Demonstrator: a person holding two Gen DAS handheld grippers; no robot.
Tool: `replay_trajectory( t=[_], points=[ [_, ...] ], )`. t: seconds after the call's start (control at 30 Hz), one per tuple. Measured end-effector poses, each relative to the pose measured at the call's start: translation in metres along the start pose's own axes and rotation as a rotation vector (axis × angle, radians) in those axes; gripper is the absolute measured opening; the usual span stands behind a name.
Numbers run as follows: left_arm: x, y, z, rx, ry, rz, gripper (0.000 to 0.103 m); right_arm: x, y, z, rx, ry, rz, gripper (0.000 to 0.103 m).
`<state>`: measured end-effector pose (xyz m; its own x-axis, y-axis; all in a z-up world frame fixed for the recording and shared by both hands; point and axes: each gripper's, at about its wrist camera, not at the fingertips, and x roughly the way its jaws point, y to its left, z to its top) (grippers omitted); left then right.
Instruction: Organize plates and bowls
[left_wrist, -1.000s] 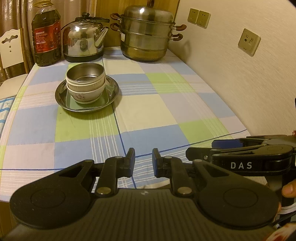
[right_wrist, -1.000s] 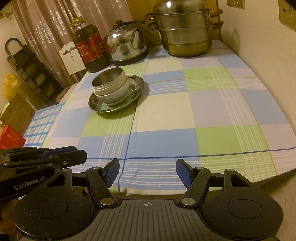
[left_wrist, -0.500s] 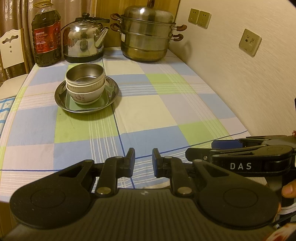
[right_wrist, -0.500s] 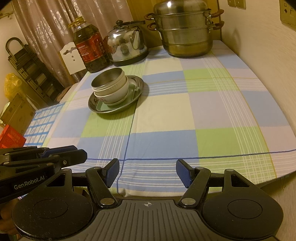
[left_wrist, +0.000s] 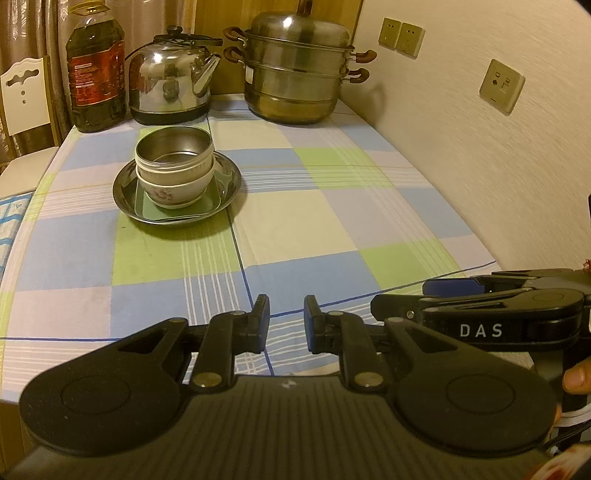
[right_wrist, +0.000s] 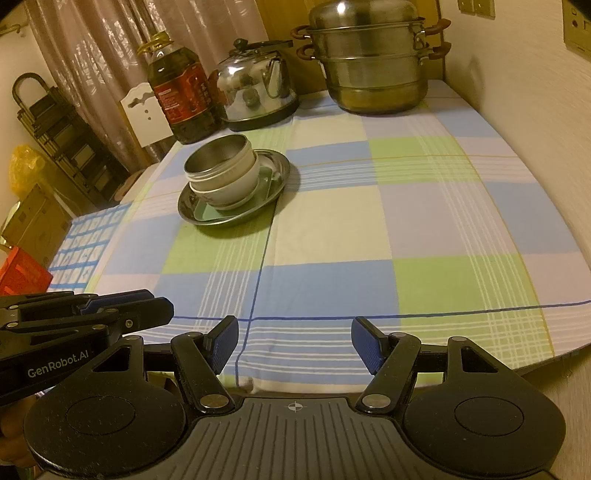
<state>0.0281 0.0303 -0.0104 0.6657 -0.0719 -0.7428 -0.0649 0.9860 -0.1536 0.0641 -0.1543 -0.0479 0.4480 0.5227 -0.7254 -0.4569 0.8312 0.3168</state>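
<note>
Bowls (left_wrist: 174, 166) stacked on plate (left_wrist: 125, 184)

A shiny metal bowl (left_wrist: 173, 148) is nested in a glossy ceramic bowl (left_wrist: 173, 186) on a polished steel plate (left_wrist: 231, 181). The table is covered by a matt checked cloth (left_wrist: 295, 221). At twelve o'clock, a mirror-bright kettle (left_wrist: 168, 86) and a brushed-metal steamer pot (left_wrist: 299, 74) are seen; the wall (left_wrist: 461, 166) is rough-textured.

Your left tool (left_wrist: 286, 325) is matte black with round side discs, brass-coloured pivot screws and blue pads; your right tool (right_wrist: 293, 341) matches, "DAS" lettered on its side.
</note>
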Motion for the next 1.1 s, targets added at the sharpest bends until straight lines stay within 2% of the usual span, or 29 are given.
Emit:
replay_trajectory(
  t=[0.83,1.1],
  points=[
    [-0.001,0.008,0.004,-0.007,-0.001,-0.001,0.017,0.005,0.012,-0.002,-0.012,0.010,0.004,0.068],
    [0.000,0.023,0.005,-0.023,-0.010,0.023,0.017,0.012,0.017,0.003,-0.017,0.018,0.007,0.068]
  ],
)
